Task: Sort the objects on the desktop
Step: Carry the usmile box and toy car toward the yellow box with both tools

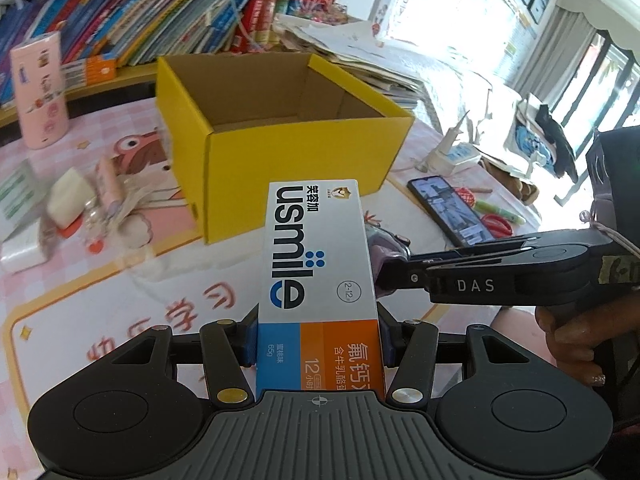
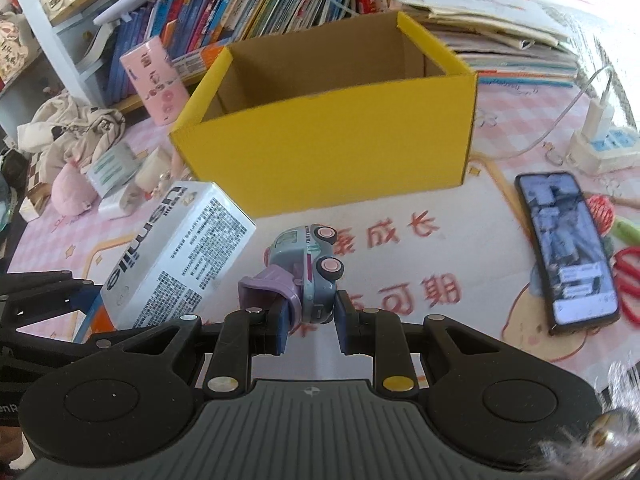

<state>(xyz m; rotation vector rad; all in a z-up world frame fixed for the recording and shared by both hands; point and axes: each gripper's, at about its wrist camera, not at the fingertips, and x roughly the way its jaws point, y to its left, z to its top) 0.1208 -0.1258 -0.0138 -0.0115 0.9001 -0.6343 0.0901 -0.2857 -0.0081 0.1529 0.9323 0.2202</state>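
Observation:
My left gripper (image 1: 318, 344) is shut on a silver, blue and orange toothpaste box (image 1: 316, 264), held lengthwise and pointing toward the open yellow cardboard box (image 1: 296, 160) just beyond it. The same toothpaste box (image 2: 176, 256) shows at the left of the right wrist view. My right gripper (image 2: 312, 326) is shut on a small grey and lilac toy truck (image 2: 308, 272), lifted above the mat in front of the yellow box (image 2: 332, 152). In the left wrist view the right gripper (image 1: 384, 276) reaches in from the right, beside the toothpaste box, with a hand on its handle.
A phone (image 2: 568, 248), red scissors (image 2: 628, 280) and a power strip (image 2: 600, 148) lie on the right of the pink mat. A pink tissue pack (image 2: 156, 80), small packets and a cloth bag (image 2: 76, 132) sit at the left. Books (image 2: 240, 8) and stacked papers (image 2: 500, 20) stand behind the yellow box.

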